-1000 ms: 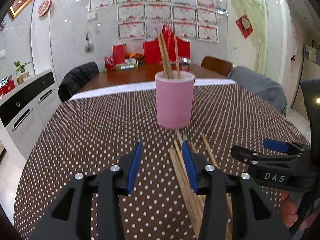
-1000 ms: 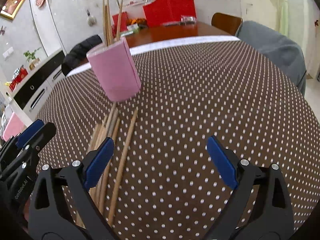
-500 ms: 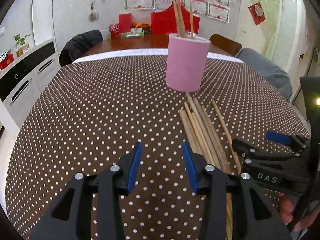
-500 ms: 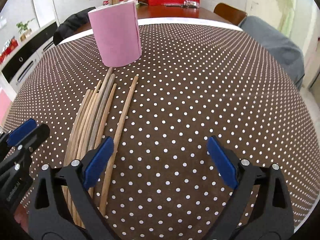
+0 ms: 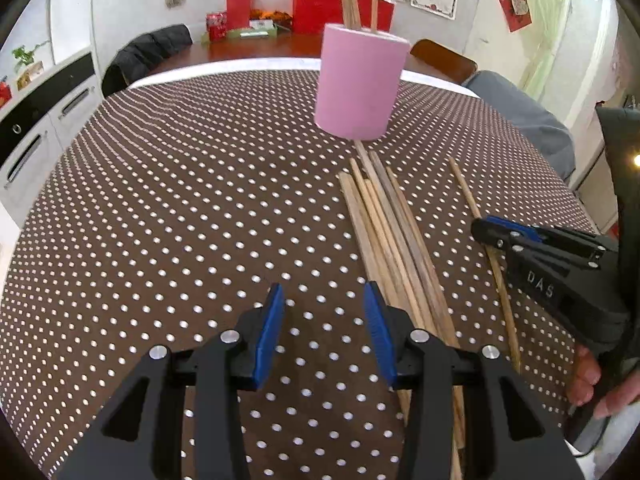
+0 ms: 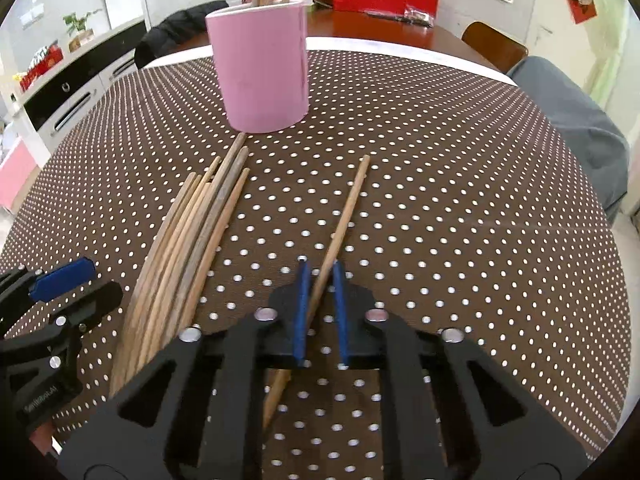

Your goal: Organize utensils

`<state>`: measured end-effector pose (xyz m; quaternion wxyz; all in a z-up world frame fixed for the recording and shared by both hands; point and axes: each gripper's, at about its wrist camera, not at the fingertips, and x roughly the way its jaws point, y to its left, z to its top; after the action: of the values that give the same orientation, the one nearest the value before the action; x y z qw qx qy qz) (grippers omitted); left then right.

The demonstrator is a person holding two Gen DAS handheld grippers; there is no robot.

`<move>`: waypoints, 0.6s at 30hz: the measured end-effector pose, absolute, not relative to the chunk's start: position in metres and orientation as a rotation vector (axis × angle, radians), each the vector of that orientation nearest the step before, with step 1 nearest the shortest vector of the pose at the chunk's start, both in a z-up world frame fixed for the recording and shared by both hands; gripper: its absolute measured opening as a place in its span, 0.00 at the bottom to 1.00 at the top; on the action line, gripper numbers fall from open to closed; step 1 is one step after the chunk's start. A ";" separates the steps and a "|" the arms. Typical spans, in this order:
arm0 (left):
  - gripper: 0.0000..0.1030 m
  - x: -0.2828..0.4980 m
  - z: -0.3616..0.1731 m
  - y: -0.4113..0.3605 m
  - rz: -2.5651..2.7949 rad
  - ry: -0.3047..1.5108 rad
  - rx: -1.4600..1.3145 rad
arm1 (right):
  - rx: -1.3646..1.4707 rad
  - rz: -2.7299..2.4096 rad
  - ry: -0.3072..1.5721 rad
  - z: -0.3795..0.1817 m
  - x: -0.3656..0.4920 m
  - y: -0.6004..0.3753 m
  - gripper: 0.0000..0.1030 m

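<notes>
Chopsticks are the job: a few already stand in the pink cup (image 6: pixel 262 68) at the upper middle of the right wrist view, their tops poking above its rim, so I judge the sorting begun but far from finished. Most of the work lies flat on the dotted tablecloth (image 6: pixel 460 200). A loose bundle of chopsticks (image 6: pixel 192 232) fans from just below the cup's base down toward the lower left of that frame, and I can't count them exactly where they overlap.

My right tongs (image 6: pixel 320 280) have just been closing, and one single chopstick (image 6: pixel 348 204) that lies apart from the bundle, in the middle of the frame, sits between the blue pads. The pads look pressed against its lower part, while its tip points up toward the cup, well short of it. It appears to rest on the cloth, not lifted yet.

My left tongs (image 5: pixel 324 312) stand partly spread at the lower middle of the left wrist view with only cloth between the pads; the bundle (image 5: pixel 392 240) runs just right of the right-hand pad. The cup (image 5: pixel 358 84) sits upper middle there.

Left to do, as I judge it: carry this stick to the cup, then the whole bundle.
</notes>
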<state>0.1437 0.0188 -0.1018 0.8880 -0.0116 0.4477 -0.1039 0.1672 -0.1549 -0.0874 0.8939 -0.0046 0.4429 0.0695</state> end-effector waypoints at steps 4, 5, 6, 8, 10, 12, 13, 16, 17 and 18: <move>0.41 0.144 -0.101 0.016 -0.221 0.936 -0.021 | 0.047 0.170 0.912 -0.087 0.162 -0.174 0.07; 0.41 0.145 -0.100 0.015 -0.227 0.937 -0.020 | 0.052 0.176 0.909 -0.088 0.164 -0.171 0.07; 0.41 0.146 -0.100 0.013 -0.222 0.937 -0.014 | 0.056 0.182 0.903 -0.088 0.163 -0.172 0.07; 0.41 0.150 -0.102 0.012 -0.210 0.941 -0.003 | 0.048 0.185 0.897 -0.089 0.157 -0.167 0.07; 0.45 0.153 -0.102 0.011 -0.205 0.945 -0.008 | 0.065 0.194 0.898 -0.090 0.157 -0.170 0.07; 0.47 0.154 -0.102 0.010 -0.204 0.952 0.001 | 0.089 0.207 0.898 -0.092 0.148 -0.173 0.07; 0.47 0.155 -0.102 0.009 -0.200 0.951 0.009 | 0.100 0.213 0.899 -0.092 0.148 -0.176 0.07; 0.53 0.156 -0.101 0.004 -0.177 0.942 0.050 | 0.120 0.224 0.901 -0.093 0.154 -0.187 0.06; 0.62 0.156 -0.101 0.003 -0.150 0.940 0.074 | 0.124 0.226 0.901 -0.092 0.153 -0.190 0.06; 0.67 0.157 -0.101 0.002 -0.130 0.938 0.089 | 0.130 0.229 0.901 -0.092 0.152 -0.193 0.06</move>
<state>0.1573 0.0021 -0.1012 0.8889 0.0428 0.4517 -0.0625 0.1519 -0.1926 -0.0921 0.8918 0.0627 0.4343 0.1104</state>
